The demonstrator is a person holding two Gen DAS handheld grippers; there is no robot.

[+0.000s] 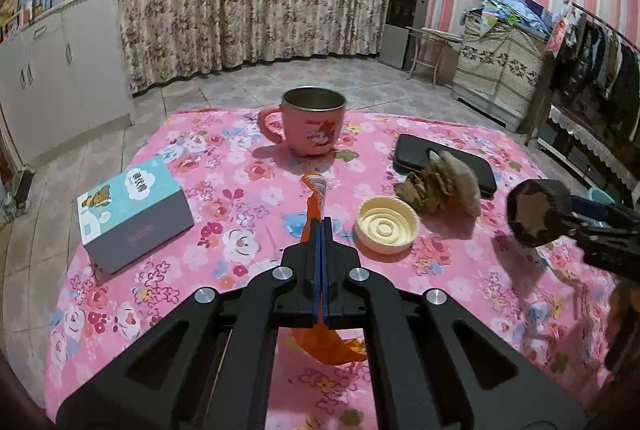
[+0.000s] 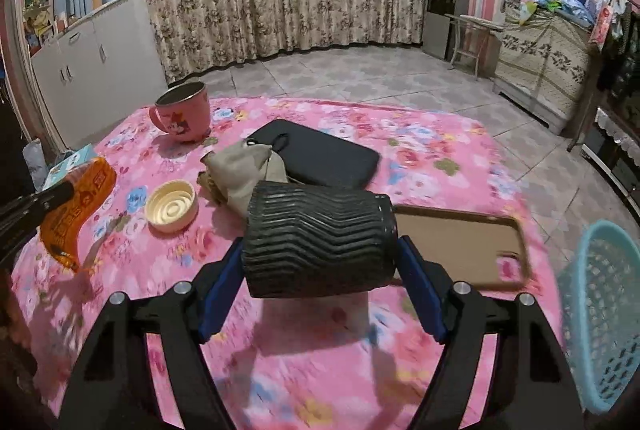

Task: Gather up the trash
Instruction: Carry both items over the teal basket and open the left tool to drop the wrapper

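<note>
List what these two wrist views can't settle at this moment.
- Blue basket, right wrist view: cut off by the frame edge, so its contents are unseen.
- Orange wrapper, left wrist view: its middle is hidden between the shut left gripper fingers; print unreadable.
- Black ribbed cup in the right gripper: its mouth faces away in the right wrist view.
- Tan phone case: motion-blurred.

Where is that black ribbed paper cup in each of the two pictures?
Left wrist view: the black ribbed cup is at the right edge, seen end-on, held off the cloth in the right gripper.
Right wrist view: the cup lies sideways in the centre, between the blue pads.
Shared landmark: the pale yellow lid on the pink floral cloth, to the cup's left in both views.
</note>
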